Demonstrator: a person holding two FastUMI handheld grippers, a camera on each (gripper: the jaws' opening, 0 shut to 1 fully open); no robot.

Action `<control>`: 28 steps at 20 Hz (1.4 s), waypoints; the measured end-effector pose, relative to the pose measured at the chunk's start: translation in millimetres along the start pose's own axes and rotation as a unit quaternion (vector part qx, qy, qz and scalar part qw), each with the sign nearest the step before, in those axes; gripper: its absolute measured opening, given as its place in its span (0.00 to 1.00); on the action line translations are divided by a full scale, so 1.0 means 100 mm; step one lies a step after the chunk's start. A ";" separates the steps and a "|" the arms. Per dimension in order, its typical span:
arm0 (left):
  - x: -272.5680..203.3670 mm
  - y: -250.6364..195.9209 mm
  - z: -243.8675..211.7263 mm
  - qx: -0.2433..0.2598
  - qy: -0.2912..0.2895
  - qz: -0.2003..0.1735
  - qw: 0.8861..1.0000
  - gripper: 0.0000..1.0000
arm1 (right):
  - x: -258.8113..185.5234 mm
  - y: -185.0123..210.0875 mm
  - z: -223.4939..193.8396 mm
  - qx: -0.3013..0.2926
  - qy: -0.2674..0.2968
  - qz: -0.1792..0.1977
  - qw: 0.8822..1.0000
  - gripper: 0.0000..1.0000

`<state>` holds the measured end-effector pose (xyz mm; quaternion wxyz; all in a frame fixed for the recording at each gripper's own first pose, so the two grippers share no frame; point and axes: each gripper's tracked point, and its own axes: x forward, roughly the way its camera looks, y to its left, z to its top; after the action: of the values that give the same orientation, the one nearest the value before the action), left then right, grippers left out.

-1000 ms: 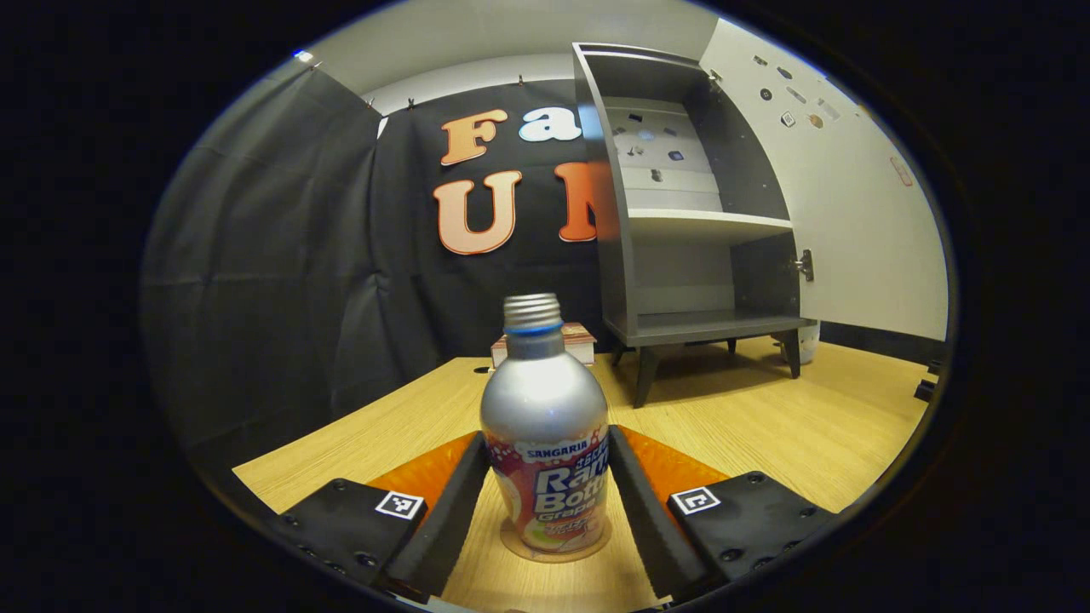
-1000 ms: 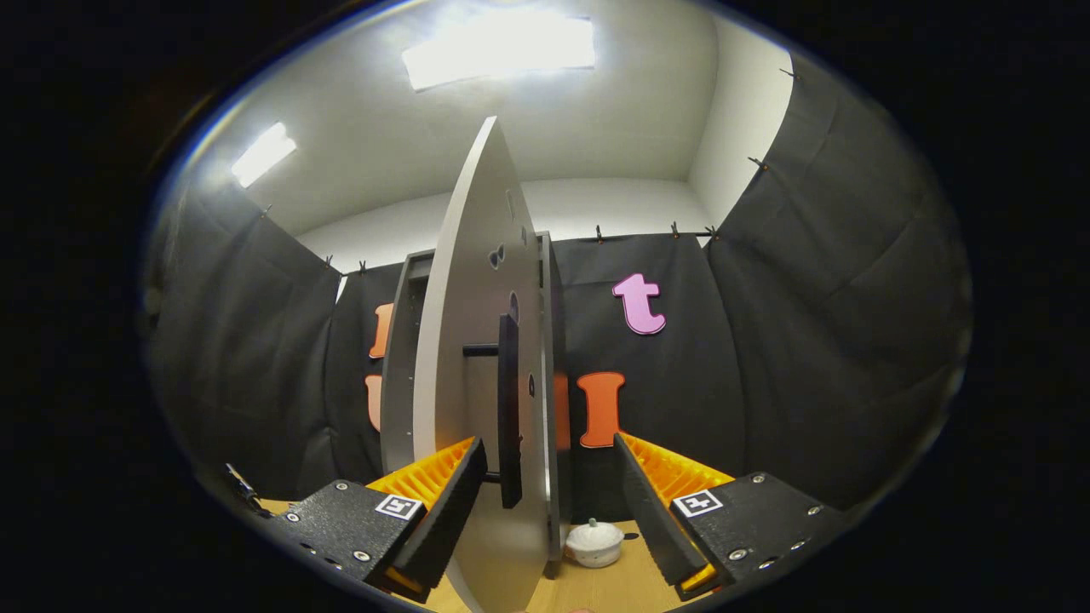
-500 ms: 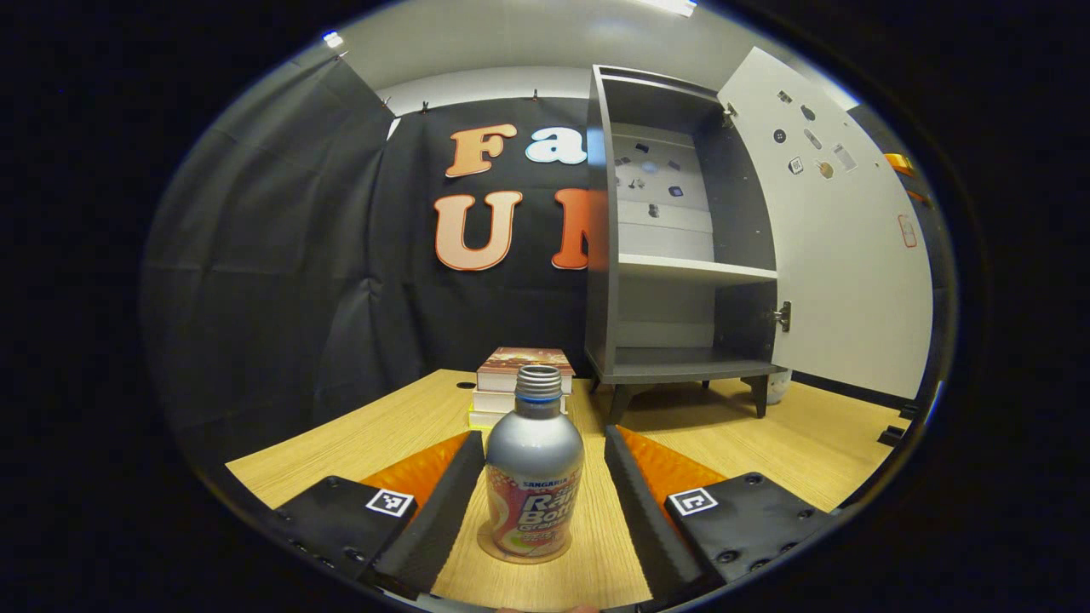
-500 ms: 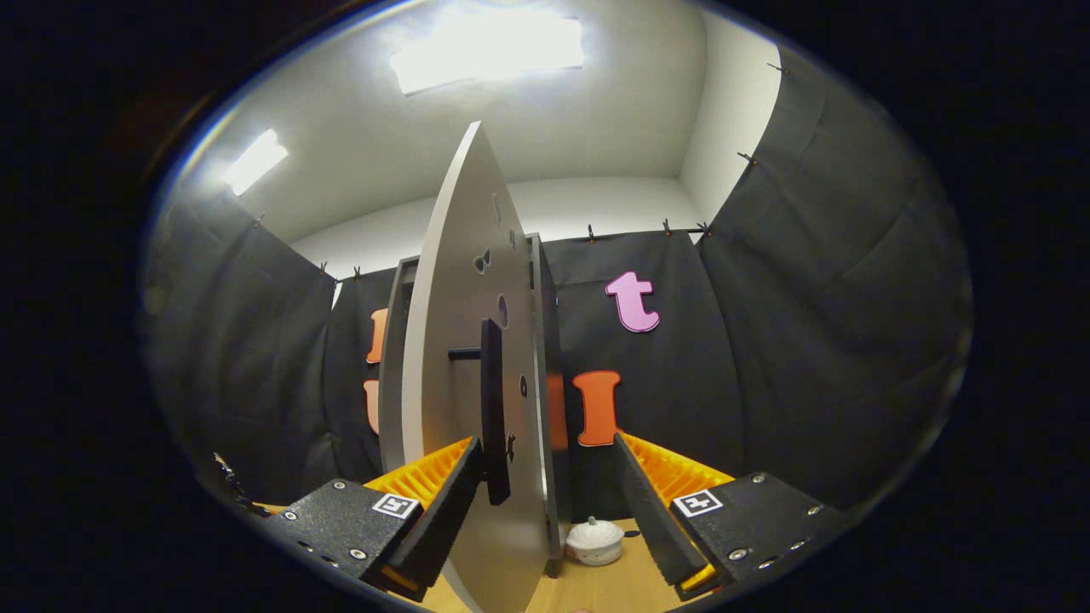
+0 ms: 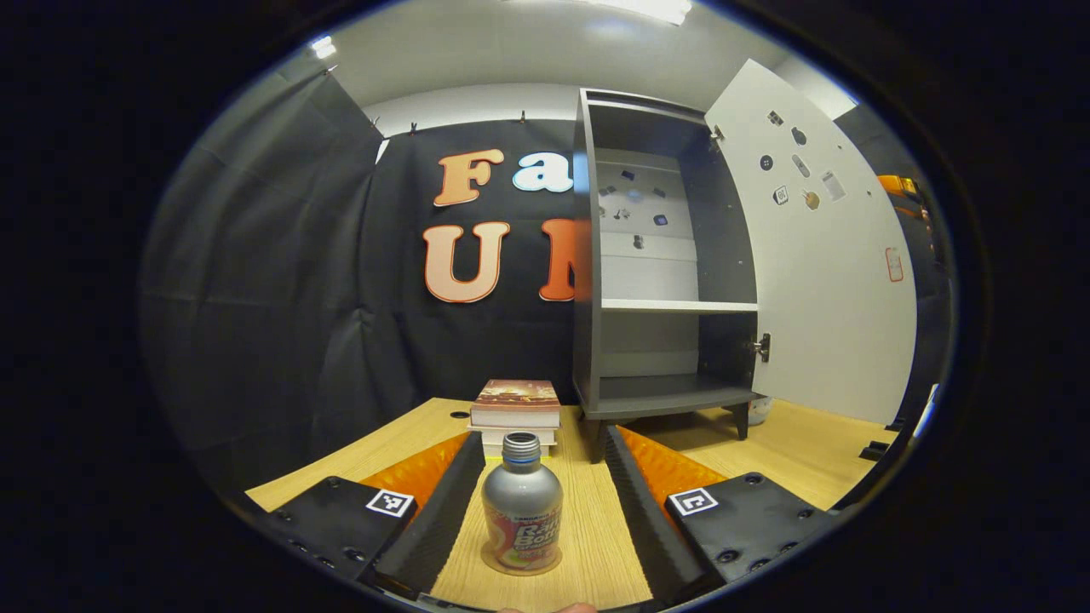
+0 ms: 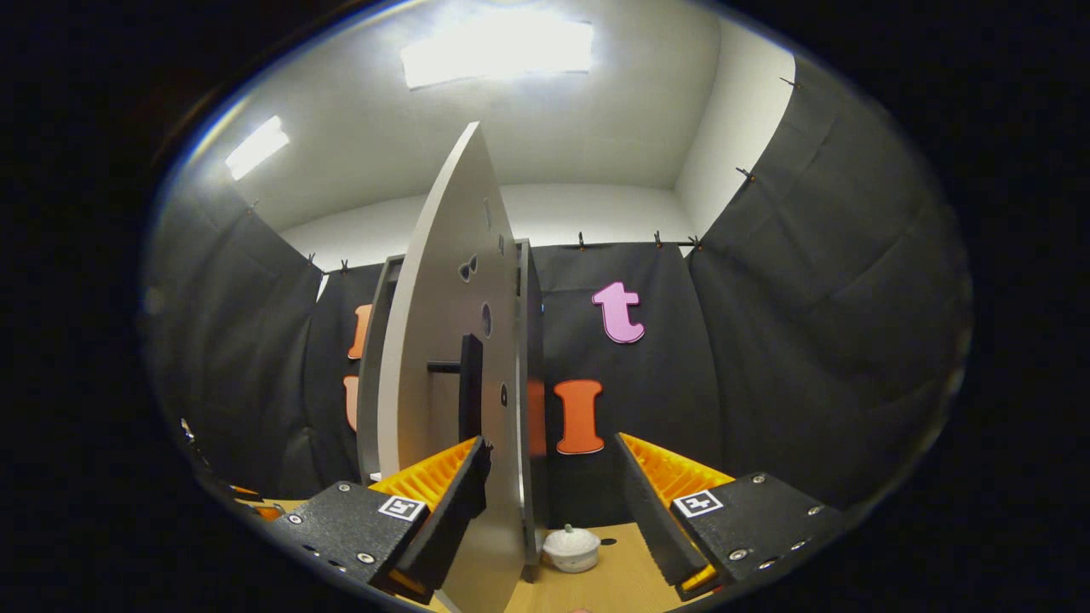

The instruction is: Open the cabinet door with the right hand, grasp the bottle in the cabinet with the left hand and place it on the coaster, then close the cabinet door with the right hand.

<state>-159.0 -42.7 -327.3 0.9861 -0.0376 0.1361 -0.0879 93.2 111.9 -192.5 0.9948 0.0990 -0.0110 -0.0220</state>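
Note:
In the left gripper view a silver bottle (image 5: 521,507) with a colourful label stands upright on a round coaster (image 5: 521,564) on the wooden table. My left gripper (image 5: 535,502) is open, its fingers apart from the bottle on both sides. Behind stands the grey cabinet (image 5: 656,272), its shelves bare and its white door (image 5: 822,255) swung wide to the right. In the right gripper view my right gripper (image 6: 552,498) is open, with the door (image 6: 456,366) seen edge-on in front of its left finger. The dark bar handle (image 6: 470,387) sits just above that finger.
A stack of books (image 5: 515,409) lies on the table (image 5: 792,451) between the bottle and the cabinet. A small white lidded pot (image 6: 570,547) sits on the table beside the cabinet's foot. Black cloth walls close the booth.
My left gripper has drawn back from the bottle, which stays standing on the coaster and looks smaller. The right gripper has shifted a little, so the door and handle sit further left.

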 end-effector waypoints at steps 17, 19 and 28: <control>0.14 0.46 0.26 0.007 0.019 0.036 0.999 0.93 | -0.03 0.42 -0.09 0.024 0.024 0.095 0.995 0.83; 0.14 0.49 0.34 0.011 0.019 0.039 0.999 0.93 | -0.04 0.47 -0.10 0.028 0.027 0.104 0.994 0.83; 0.25 0.52 0.69 0.024 0.017 0.041 0.999 0.89 | -0.02 0.59 -0.14 0.019 0.032 0.130 0.991 0.83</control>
<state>-107.6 7.4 -272.9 0.9870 -0.0071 0.1526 -0.0510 93.6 172.9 -194.2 0.9871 0.1158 0.0081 0.1106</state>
